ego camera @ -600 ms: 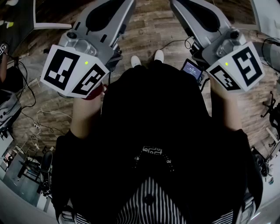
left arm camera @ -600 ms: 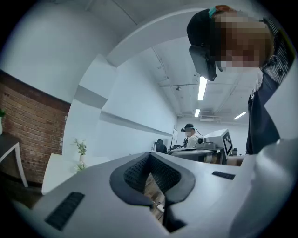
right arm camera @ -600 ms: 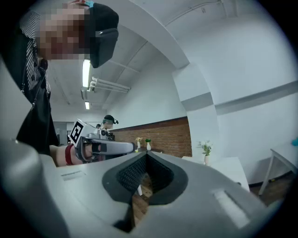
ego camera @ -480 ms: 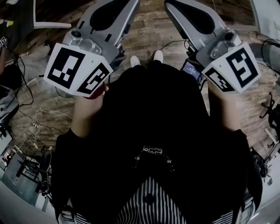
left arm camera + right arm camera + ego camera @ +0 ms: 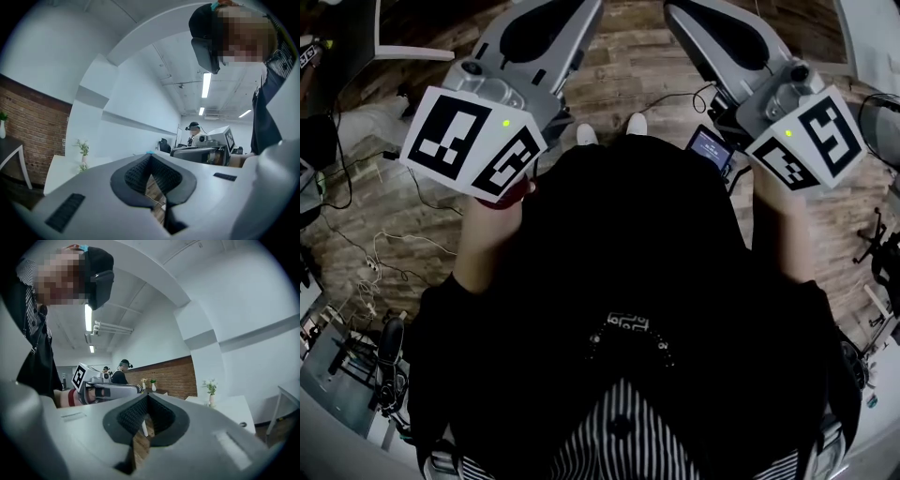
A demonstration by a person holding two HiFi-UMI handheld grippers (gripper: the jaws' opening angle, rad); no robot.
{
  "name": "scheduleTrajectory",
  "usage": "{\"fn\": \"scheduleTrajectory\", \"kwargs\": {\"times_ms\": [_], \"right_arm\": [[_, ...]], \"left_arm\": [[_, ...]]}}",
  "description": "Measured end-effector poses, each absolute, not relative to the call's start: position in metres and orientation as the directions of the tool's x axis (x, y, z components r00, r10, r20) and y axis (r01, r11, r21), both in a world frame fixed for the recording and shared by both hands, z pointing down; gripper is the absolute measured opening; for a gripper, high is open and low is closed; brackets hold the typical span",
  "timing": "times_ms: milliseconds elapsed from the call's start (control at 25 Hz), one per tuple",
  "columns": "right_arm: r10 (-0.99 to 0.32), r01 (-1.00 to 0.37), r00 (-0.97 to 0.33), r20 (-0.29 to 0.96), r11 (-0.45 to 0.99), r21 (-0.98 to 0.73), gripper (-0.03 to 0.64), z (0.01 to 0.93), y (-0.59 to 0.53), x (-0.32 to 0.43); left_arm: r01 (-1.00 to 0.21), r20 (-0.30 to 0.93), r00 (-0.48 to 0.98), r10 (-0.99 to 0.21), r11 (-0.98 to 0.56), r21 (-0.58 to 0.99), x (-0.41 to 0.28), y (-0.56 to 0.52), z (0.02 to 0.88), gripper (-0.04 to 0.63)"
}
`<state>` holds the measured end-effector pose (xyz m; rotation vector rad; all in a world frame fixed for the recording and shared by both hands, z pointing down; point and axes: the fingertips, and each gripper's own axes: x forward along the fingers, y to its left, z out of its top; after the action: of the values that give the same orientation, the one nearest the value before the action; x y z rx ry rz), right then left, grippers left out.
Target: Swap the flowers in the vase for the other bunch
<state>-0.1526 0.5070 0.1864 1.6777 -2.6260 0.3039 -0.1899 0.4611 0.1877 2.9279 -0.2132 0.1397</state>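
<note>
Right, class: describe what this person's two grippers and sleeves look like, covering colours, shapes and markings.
The left gripper and right gripper are twins: smooth light-grey shells, each jaw tapering to a tip and lined with a dark ribbed pad. Each carries a white cube with black square markers and a small green light. The sleeves are black, over a striped garment.

The head view was dim and underexposed, the dark clothing point(image 5: 628, 262) losing all detail while the white marker cube point(image 5: 473, 141) stood out sharply. Both gripper views were bright, lit from above by ceiling strip lights point(image 5: 205, 85) that burned out to glare. Fisheye bending curved the walls, black vignette filled the corners, and the nearest grey housing point(image 5: 70, 206) looked soft.
</note>
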Motion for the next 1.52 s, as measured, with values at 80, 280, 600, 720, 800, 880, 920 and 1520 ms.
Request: {"fn": "scheduleTrajectory", "kwargs": {"times_ms": [80,280,600,720,800,880,920,1520], "right_arm": [[-0.898,-0.899,-0.426,0.109,0.406,-0.166,-0.002,0.187,0.509,-0.145],[-0.896,-0.894,-0.433,0.096,0.413,-0.175,-0.002,0.189,0.511,-0.127],[-0.892,-0.882,-0.446,0.081,0.422,-0.208,-0.002,0.198,0.525,-0.095],[-0.889,-0.876,-0.453,0.068,0.43,-0.221,-0.002,0.199,0.531,-0.083],[-0.889,-0.874,-0.453,0.066,0.428,-0.23,-0.002,0.203,0.531,-0.076],[-0.891,-0.874,-0.45,0.067,0.423,-0.242,-0.002,0.207,0.531,-0.071],[-0.891,-0.873,-0.449,0.069,0.42,-0.248,-0.002,0.209,0.53,-0.069],[-0.927,-0.92,-0.362,0.098,0.339,-0.195,-0.002,0.195,0.474,-0.051]], "left_arm": [[-0.162,0.122,0.982,-0.142,-0.971,0.176,-0.185,0.463,0.189,0.005],[-0.173,0.142,0.978,-0.15,-0.97,0.171,-0.169,0.468,0.194,0.006],[-0.161,0.128,0.983,-0.135,-0.963,0.218,-0.135,0.484,0.197,0.006],[-0.162,0.145,0.98,-0.135,-0.966,0.2,-0.125,0.491,0.198,0.006],[-0.162,0.159,0.979,-0.131,-0.967,0.198,-0.121,0.493,0.202,0.006],[-0.163,0.169,0.977,-0.13,-0.966,0.2,-0.12,0.494,0.205,0.006],[-0.164,0.172,0.977,-0.13,-0.966,0.202,-0.12,0.493,0.206,0.006],[-0.04,0.097,0.995,-0.023,-0.984,0.172,-0.081,0.426,0.193,0.006]]}}
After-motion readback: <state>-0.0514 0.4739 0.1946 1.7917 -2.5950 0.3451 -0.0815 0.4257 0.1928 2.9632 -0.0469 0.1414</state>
